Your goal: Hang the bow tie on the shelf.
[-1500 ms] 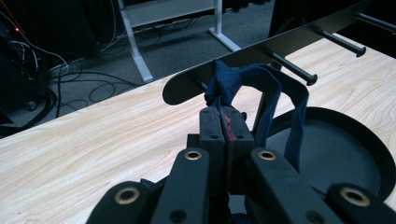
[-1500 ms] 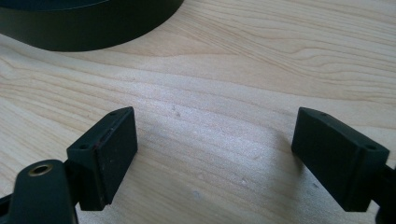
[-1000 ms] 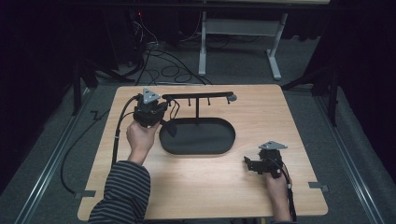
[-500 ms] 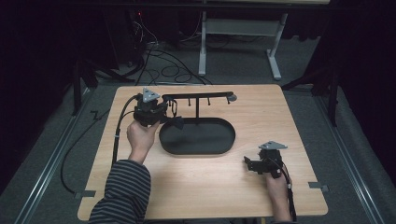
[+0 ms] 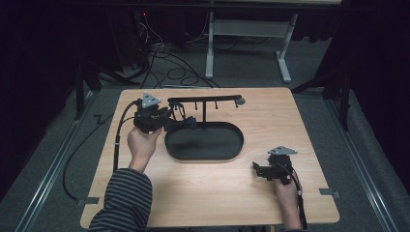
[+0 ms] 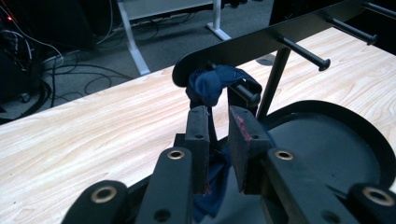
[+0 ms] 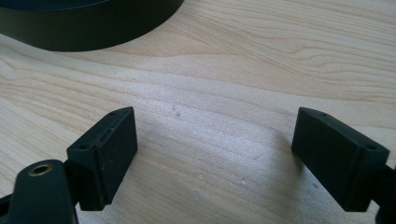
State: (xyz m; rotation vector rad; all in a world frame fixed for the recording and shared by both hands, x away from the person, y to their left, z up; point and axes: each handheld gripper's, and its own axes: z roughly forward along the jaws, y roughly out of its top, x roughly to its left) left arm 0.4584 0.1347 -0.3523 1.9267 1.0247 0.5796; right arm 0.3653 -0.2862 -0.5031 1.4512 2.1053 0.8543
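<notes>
Left gripper: jaws nearly closed, pinching the strap of a navy bow tie, whose loop sits over the end peg of the black hanger rack, evidently for hanging. Right gripper: jaws wide apart, empty, parked on the table beside the oval tray.

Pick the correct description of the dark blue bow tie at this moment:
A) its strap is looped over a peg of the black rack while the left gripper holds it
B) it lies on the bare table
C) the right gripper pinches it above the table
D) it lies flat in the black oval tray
A: in the left gripper view the bow tie hangs over a peg of the rack, with the left gripper jaws closed on its strap.
</notes>
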